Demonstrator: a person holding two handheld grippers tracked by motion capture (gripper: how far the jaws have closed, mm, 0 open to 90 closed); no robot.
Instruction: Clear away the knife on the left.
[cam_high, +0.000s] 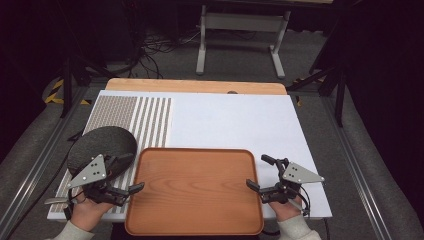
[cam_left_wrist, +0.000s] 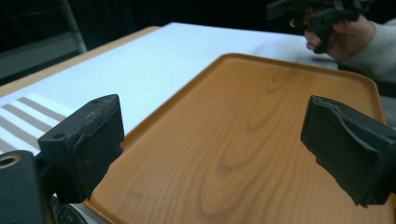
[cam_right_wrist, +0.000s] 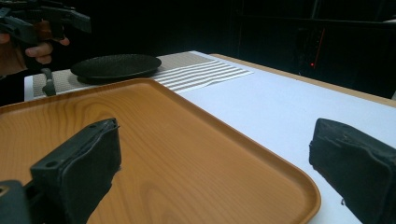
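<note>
A brown wooden tray (cam_high: 195, 192) lies at the near edge of the white mat (cam_high: 230, 122). My left gripper (cam_high: 129, 174) hovers at the tray's left rim, jaws open, with nothing between them. In the left gripper view the left gripper (cam_left_wrist: 217, 144) looks across the tray (cam_left_wrist: 243, 140) toward the other hand's gripper (cam_left_wrist: 322, 14). My right gripper (cam_high: 260, 171) stands open at the tray's right rim. In the right gripper view the right gripper (cam_right_wrist: 217, 168) straddles the tray's corner (cam_right_wrist: 299, 186). A dark round plate (cam_high: 101, 147) rests on the mat left of the tray, behind the left gripper.
The mat has a dotted and striped patch (cam_high: 135, 120) at its far left, partly under the dark plate (cam_right_wrist: 116, 66). A wooden table edge (cam_high: 195, 86) runs behind the mat. Metal rails (cam_high: 350, 160) flank the table. A white frame's legs (cam_high: 240, 40) stand on the floor beyond.
</note>
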